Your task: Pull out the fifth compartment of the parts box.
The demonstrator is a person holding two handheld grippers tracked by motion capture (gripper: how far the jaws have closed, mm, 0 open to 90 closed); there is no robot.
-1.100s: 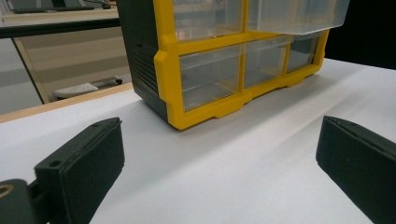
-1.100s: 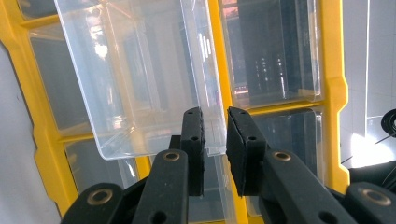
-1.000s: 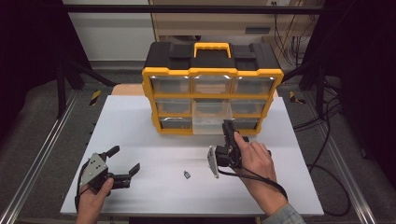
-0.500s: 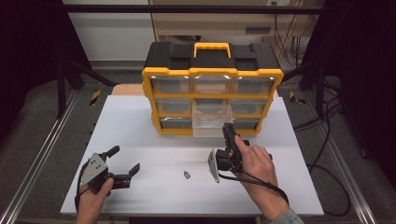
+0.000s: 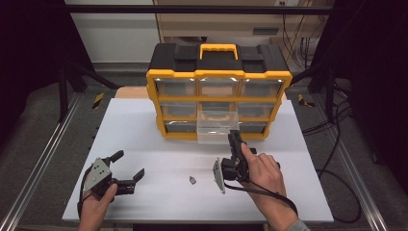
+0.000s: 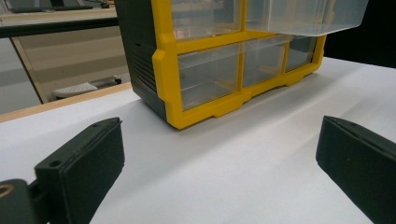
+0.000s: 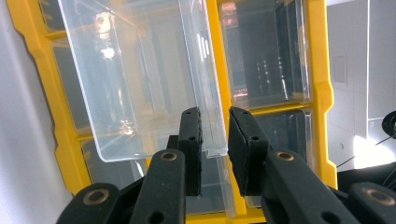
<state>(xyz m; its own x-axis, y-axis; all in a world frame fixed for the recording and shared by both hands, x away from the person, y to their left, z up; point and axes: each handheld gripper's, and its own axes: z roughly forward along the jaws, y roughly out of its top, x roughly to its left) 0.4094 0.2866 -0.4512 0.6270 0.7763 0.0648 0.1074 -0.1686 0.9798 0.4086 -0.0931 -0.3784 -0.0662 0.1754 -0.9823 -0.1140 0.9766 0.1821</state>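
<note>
Organizer point(image 5: 219, 77): yellow-and-black, stood at the tabletop's point(image 5: 144, 144) far edge; clear drawers are seen, contents not made out.
Drawer point(image 5: 217, 126): clear, pulled out from the middle column, seemingly empty.
Right gripper point(image 7: 215, 135): narrowly parted, the drawer's front wall set between.
Left gripper point(image 5: 126, 167): held wide open, near-left corner.
Small part point(image 5: 192, 180): laid near the front edge.

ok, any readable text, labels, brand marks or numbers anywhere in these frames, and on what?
No readable text in any view.
Organizer: no brand mark or label legible on its yellow frame or black top.
Pulled-out clear drawer: plain, no label.
Small dark part on the table: too small to tell any marking.
Left gripper and right gripper: no lettering visible.
</note>
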